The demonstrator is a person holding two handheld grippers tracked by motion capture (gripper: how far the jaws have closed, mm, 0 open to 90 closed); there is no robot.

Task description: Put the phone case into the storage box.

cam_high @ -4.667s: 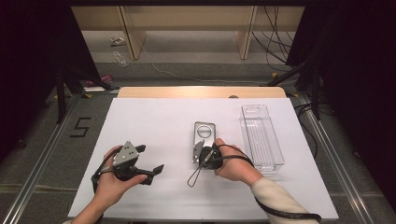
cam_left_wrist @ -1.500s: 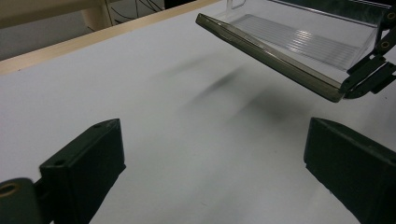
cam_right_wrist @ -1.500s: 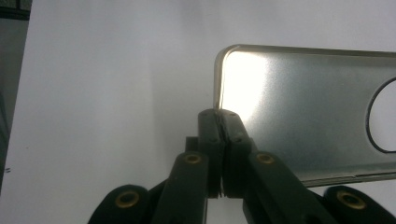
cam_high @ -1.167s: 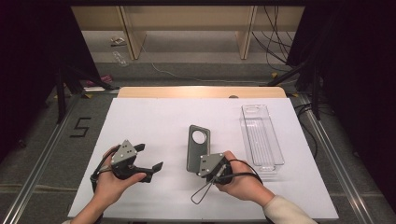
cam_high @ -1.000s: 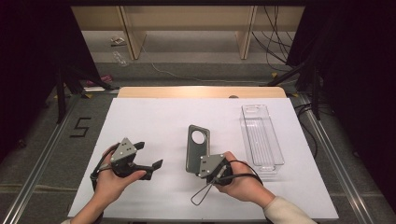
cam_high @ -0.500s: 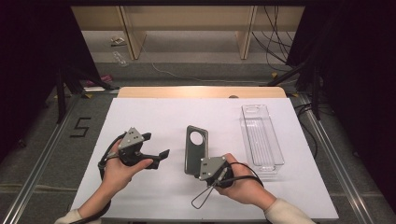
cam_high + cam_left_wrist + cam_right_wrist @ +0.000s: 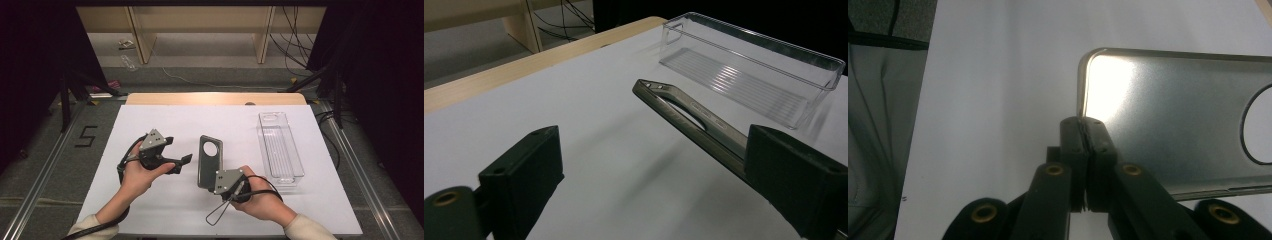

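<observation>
Two grippers: my right gripper (image 7: 216, 186) has its fingers clamped on the near end of the phone case (image 7: 209, 159), tilted up off the worktop (image 7: 165, 117) mid-scene; my left gripper (image 7: 181, 163), fingers spread wide, sits just left of it.

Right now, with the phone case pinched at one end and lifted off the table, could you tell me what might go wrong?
1. The right gripper pinches only the edge of the case; tilted up like this, it could twist or slip out.
2. The left gripper is open beside the case, one jaw close to its rim; a careless approach might knock it loose.
3. The clear tray lies close by, so a swing could bump it.
</observation>
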